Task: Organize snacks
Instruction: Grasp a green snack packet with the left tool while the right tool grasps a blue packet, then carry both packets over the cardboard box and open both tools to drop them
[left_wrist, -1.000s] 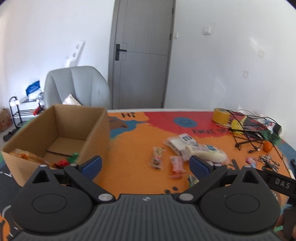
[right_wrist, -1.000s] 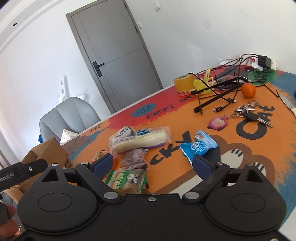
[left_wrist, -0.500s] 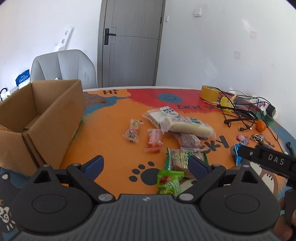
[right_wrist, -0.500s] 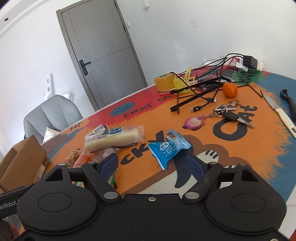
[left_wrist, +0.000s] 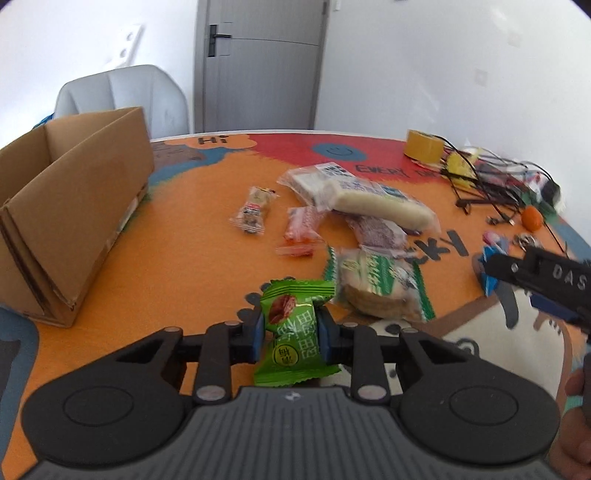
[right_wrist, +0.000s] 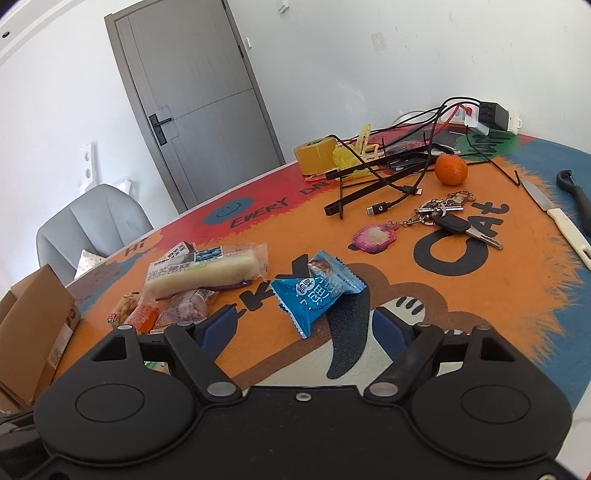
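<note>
Since the earlier frame, left gripper (left_wrist: 289, 334) has dropped toward the bench (left_wrist: 192, 258) and its jaws have just been closing; they're now clamped on the green snack pack (left_wrist: 293, 334), pads pressing both sides. Cardboard box (left_wrist: 70, 206) sits far left, other snacks w/ long white pack (left_wrist: 373, 203) beyond. Right gripper (right_wrist: 301, 328) stands apart, nothing held; blue snack pack (right_wrist: 319, 293) lies on the bench just beyond its tips, roughly centred.
</note>
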